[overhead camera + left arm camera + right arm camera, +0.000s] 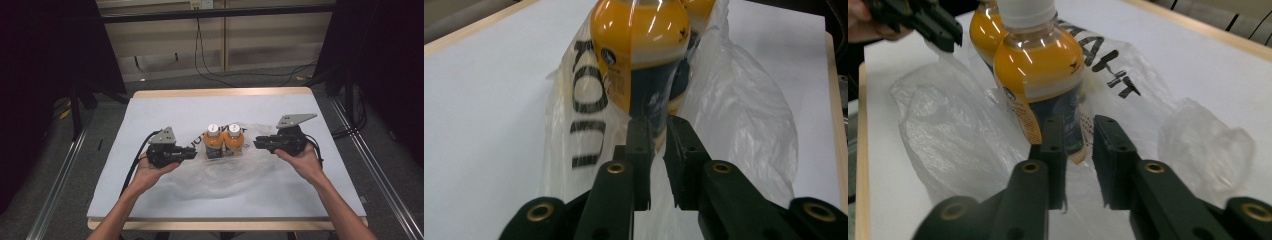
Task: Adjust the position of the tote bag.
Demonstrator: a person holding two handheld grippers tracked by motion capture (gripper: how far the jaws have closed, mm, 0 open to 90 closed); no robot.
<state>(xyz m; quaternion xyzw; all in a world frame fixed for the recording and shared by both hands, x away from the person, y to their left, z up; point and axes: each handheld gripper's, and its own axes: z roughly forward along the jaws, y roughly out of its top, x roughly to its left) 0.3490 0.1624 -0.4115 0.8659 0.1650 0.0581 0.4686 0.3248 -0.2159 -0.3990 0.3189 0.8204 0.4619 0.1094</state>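
Observation:
Two orange-drink bottles with white caps, the left bottle [213, 142] and the right bottle [233, 140], stand upright side by side inside a clear plastic bag [225, 172] with black lettering. My left gripper [194, 151] meets the bag's left edge, and in its own view the jaws [659, 132] are nearly together, with film between them in front of a bottle [639, 55]. My right gripper [256, 143] holds the bag's right edge. Its jaws [1079, 130] pinch film just before the nearer bottle [1040, 70]. The left gripper [943, 35] lifts bag film at the far side.
A white sheet [150, 115] covers the wood-rimmed table. Loose bag plastic [1205, 142] bunches to the right of the bottles and spreads toward the front edge. Cables [210, 70] lie on the floor behind the table, and metal rails [60, 175] run along both sides.

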